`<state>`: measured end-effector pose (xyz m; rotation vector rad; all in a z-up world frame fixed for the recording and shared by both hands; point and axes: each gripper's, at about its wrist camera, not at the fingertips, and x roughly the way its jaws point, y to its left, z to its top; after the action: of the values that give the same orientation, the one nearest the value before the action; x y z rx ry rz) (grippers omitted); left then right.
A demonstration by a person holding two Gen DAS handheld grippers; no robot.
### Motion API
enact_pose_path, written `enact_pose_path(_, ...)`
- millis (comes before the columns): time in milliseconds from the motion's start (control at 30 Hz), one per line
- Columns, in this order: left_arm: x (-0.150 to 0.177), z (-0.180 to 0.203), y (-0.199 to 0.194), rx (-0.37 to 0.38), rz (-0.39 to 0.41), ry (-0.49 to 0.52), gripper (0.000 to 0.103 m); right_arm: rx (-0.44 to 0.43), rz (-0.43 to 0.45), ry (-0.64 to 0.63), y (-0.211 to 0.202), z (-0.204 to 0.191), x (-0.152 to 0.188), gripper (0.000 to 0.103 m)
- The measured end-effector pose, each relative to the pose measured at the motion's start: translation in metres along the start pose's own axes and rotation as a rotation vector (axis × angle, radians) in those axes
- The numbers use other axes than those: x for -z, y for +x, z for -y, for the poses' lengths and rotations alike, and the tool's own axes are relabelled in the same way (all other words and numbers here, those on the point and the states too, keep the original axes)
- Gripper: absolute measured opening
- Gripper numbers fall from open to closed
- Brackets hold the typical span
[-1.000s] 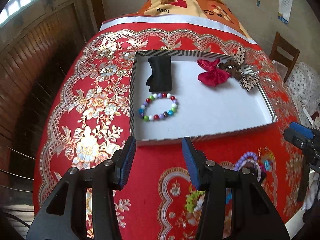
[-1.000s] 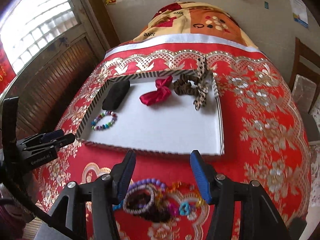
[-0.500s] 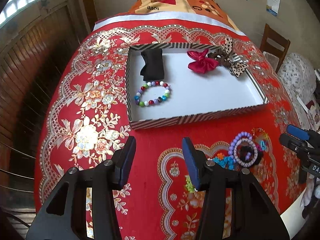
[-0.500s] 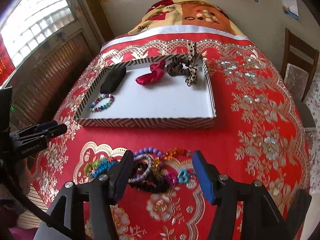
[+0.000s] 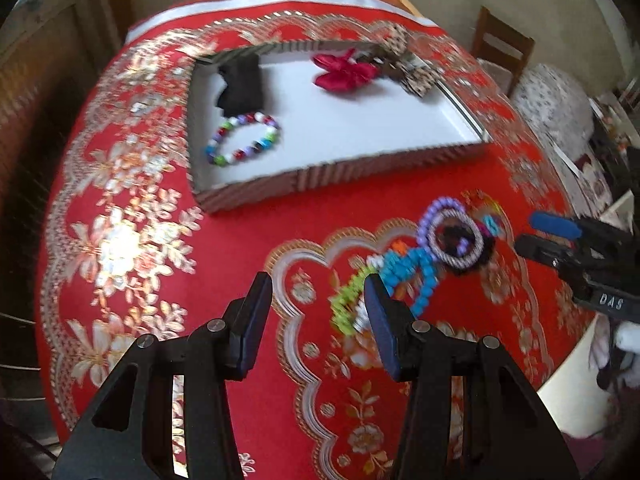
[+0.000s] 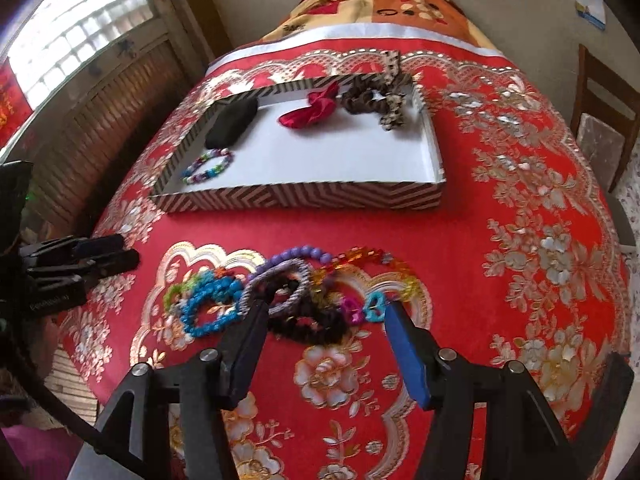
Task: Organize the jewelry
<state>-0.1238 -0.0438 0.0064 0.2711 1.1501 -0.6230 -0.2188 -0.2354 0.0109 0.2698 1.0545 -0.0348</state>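
Tray [image 6: 304, 197]: one
Bows in tray [image 6: 310, 111]: two
Beaded bracelet in tray [image 6: 208, 167]: one
Black pouch [image 6: 232, 122]: one
Loose pile [image 6: 288, 292]: count unclear

- Left wrist view looks forward and down between spread jaws; the bracelet pile [image 5: 436, 248] lies just right of them.
- Right wrist view sits close above that pile [image 6: 288, 292]; both share the striped tray [image 5: 340, 172] [image 6: 304, 196] beyond.

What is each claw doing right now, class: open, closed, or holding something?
Left claw: open, holding nothing, above the tablecloth.
Right claw: open, holding nothing, jaws either side of the pile of bracelets.
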Motion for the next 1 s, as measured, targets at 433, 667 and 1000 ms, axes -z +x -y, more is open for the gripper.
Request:
enact_pose_path(433, 0.005, -0.01, 0.037, 0.062, -0.115, -0.052, 0.047, -0.058, -0.035, -0.007, 0.028, -0.01, -0.01, 0.042)
enact_pose_path(667, 0.001, 0.007, 0.052, 0.029, -0.147, 0.037, 0.047, -0.062, -0.064, 0.0, 0.039, -0.008, -0.01, 0.042)
enact_pose_path(1000, -0.005, 0.007, 0.059, 0.09, -0.163, 0.026, 0.012, -0.039, -0.079, -0.039, 0.047, -0.013, -0.006, 0.011)
